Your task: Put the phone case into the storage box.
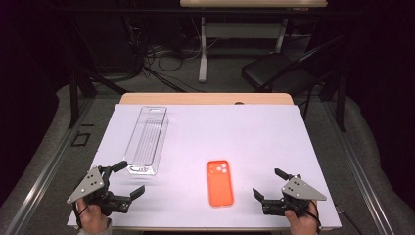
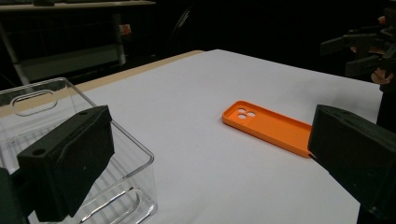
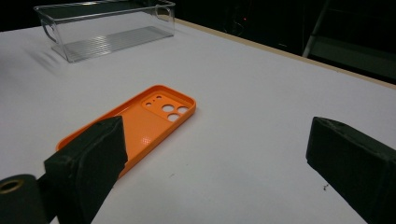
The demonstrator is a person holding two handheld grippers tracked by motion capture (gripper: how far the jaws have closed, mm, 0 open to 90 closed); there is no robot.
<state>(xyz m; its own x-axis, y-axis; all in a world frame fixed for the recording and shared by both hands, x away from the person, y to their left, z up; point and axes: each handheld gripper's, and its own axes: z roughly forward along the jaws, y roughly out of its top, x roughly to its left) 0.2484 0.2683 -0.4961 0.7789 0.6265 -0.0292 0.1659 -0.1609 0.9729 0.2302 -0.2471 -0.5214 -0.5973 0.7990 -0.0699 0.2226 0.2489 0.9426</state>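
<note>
Orange phone case: flat orange plastic phone case (image 1: 219, 183), lay hollow side up on the white table (image 1: 244, 132), camera cut-outs toward the far edge; sat near the front edge between the two grippers, touched by neither.
Why there: lay open and unobstructed, so judged easy to approach from either side; thin raised rim looked like the only part to pinch.
Clear bin: long clear plastic bin (image 1: 146, 140) with ribbed floor and slotted handles, stood upright to the left, well apart from the orange phone case; judged the likely place to receive it, mouth open upward.
Left gripper: left gripper (image 1: 125, 179), black, jaws spread wide, held nothing; hovered just beside the near end of the clear bin, perhaps ready to steady it. In the left gripper view, one jaw overlapped the bin wall, contact not certain.
Right gripper: right gripper (image 1: 269, 183), black, jaws also wide apart, empty; pointed toward the orange phone case from its right, near but not touching.
Step judged: approach not yet begun; grasp of the case rim seemed next.
Risk: thin case flat on smooth table, likely to slide rather than lift.
</note>
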